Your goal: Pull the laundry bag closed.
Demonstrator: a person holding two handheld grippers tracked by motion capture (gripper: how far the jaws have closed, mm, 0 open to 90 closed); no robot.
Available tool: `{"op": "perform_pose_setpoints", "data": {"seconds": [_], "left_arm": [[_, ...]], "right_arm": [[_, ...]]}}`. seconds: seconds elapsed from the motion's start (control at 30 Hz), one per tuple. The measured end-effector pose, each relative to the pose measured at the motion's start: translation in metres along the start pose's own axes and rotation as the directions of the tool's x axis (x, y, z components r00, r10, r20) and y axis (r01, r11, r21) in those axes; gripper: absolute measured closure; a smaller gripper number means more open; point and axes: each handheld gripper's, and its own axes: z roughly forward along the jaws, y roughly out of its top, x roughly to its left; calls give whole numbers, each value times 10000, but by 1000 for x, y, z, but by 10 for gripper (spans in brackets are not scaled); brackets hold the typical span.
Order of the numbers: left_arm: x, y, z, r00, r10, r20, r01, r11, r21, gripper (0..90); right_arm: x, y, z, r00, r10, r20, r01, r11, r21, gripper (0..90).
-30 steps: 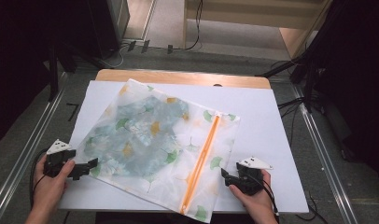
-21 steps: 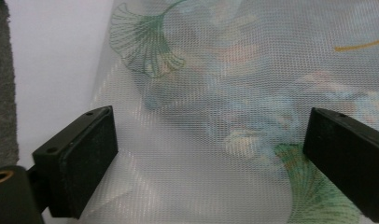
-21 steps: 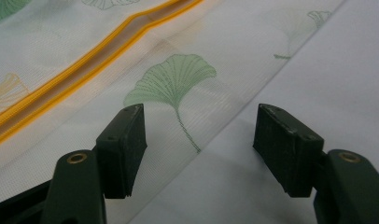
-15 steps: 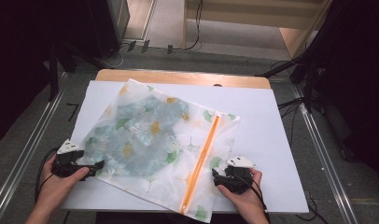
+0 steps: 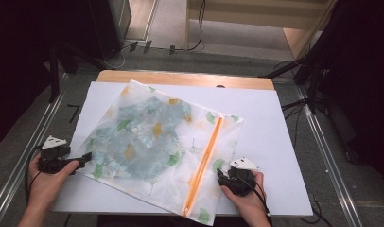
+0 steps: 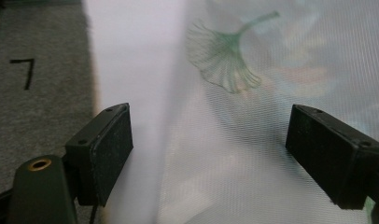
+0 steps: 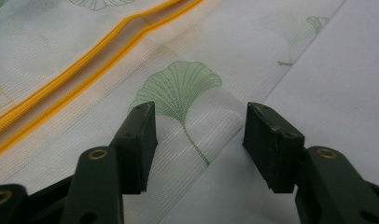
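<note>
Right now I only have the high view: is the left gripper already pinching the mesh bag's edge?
Observer: No. The left gripper has just been closing, but its jaws stand apart, with the edge of the mesh bag between them, unpinched.
Operator: And the right gripper?
Observer: Much the same. The right gripper has just been closing, jaws apart astride the bag's edge, pads not pressing.
Operator: What lies between those jaws?
Observer: A green leaf print on the bag, with the orange zipper beyond it.

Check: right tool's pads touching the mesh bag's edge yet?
Apart. Right gripper view: right tool straddles the mesh bag edge, fabric visible between both pads, neither pressing.
</note>
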Motion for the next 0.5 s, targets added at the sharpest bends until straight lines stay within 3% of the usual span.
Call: {"op": "perform_pose_setpoints", "data": {"seconds": [0.07, 0.13, 0.23, 0.3, 0.43, 0.47, 0.5], "left_arm": [[-4, 3, 2, 9987, 44, 508, -42, 10000, -48, 159], [-10, 3, 5, 9985, 493, 253, -497, 9987, 131, 142], [-9, 4, 4, 9998, 152, 153, -154, 9998, 122, 180], [-8, 5, 2, 9994, -313, -134, 314, 9995, 71, 278], [-9, 4, -1, 9988, -307, -382, 308, 9995, 31, 498], [-9, 4, -1, 9992, -313, -264, 313, 9995, -23, 622], [-10, 4, -1, 9997, -189, -132, 188, 9998, -55, 622]], "right_arm": [[-1, 0, 0, 10000, 60, -1, -60, 10000, -20, 496], [-1, -1, 0, 10000, 30, 45, -30, 10000, -60, 515], [1, 0, 0, 9999, 91, 128, -89, 9999, -102, 579], [3, 1, 2, 9998, -48, 172, 50, 9999, -157, 653], [14, 3, 4, 9977, -634, 251, 640, 9977, -228, 853], [19, 3, 4, 9946, -948, 425, 958, 9952, -214, 882], [19, 3, 4, 9946, -948, 425, 958, 9952, -214, 882]]}}
